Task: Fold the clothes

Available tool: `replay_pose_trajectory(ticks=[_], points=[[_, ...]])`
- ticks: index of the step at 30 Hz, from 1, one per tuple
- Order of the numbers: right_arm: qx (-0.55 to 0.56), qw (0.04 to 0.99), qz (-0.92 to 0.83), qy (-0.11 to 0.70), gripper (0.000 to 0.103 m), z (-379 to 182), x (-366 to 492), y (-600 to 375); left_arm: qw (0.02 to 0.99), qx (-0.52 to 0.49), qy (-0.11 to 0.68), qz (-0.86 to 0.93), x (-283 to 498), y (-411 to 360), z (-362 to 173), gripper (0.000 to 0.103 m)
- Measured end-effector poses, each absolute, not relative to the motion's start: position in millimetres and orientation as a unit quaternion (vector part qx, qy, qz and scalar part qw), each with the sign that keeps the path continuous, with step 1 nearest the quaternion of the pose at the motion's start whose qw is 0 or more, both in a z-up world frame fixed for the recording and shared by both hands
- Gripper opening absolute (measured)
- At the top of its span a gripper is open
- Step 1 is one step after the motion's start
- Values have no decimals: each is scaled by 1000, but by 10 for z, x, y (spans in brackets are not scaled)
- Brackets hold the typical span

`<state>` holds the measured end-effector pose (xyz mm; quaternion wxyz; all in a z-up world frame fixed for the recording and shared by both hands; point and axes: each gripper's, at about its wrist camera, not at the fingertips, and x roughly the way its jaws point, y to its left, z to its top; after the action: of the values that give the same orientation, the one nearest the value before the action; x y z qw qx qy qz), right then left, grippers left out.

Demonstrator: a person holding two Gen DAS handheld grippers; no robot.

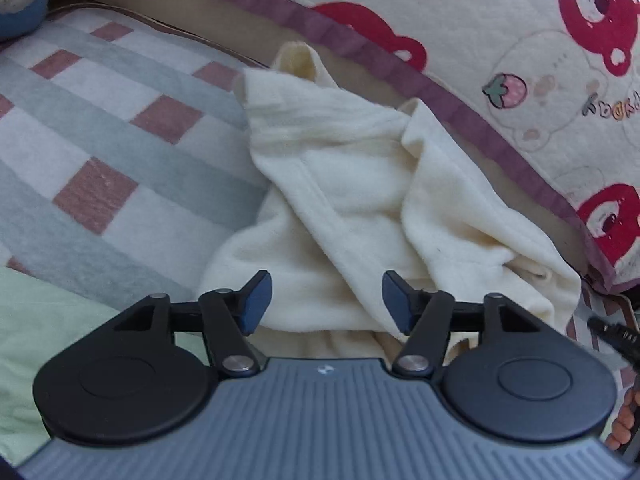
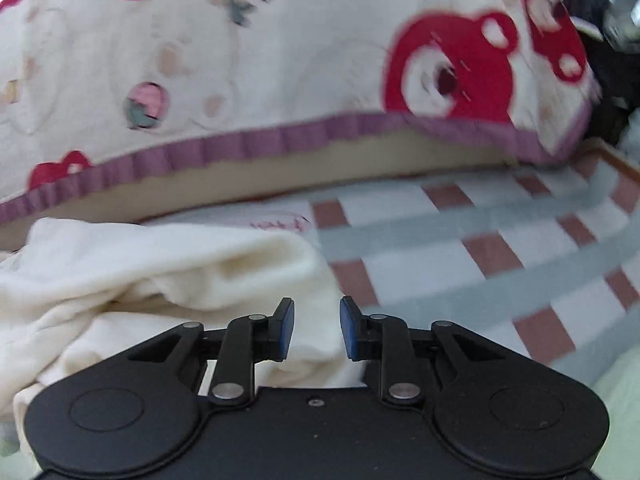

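Observation:
A cream fleece garment [image 1: 360, 200] lies crumpled on the checked bed cover [image 1: 100, 128], one sleeve or leg stretching away toward the pillow. My left gripper [image 1: 326, 302] is open just above its near edge, holding nothing. In the right wrist view the same garment [image 2: 160, 280] lies at the left and under the fingers. My right gripper [image 2: 316, 330] is open, its blue pads [image 2: 286, 330] a small gap apart over the garment's right edge, gripping nothing.
A cream quilt with red bears and a purple frilled edge [image 1: 540, 80] lies along the far side, also in the right wrist view [image 2: 280, 60]. A pale green cloth [image 1: 36, 340] lies at the near left. Checked cover [image 2: 500, 248] spreads to the right.

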<state>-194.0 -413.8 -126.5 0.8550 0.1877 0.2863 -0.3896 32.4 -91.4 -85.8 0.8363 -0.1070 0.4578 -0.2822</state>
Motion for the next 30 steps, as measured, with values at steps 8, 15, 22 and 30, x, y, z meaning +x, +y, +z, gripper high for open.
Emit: replay_pose_trajectory(ticks=[8, 15, 22, 30], points=[[146, 923, -209, 287, 59, -1284, -1569, -3646, 823, -106, 482, -281, 453, -1005, -1043, 67], [77, 935, -96, 333, 60, -1379, -1231, -3028, 821, -148, 482, -267, 562, -843, -1127, 67], [-33, 938, -67, 337, 66, -1216, -1034, -2724, 817, -218, 474, -245, 755, -555, -1225, 67], [-146, 906, -118, 378, 72, -1286, -410, -3143, 813, -209, 489, -235, 823, -613, -1317, 67]])
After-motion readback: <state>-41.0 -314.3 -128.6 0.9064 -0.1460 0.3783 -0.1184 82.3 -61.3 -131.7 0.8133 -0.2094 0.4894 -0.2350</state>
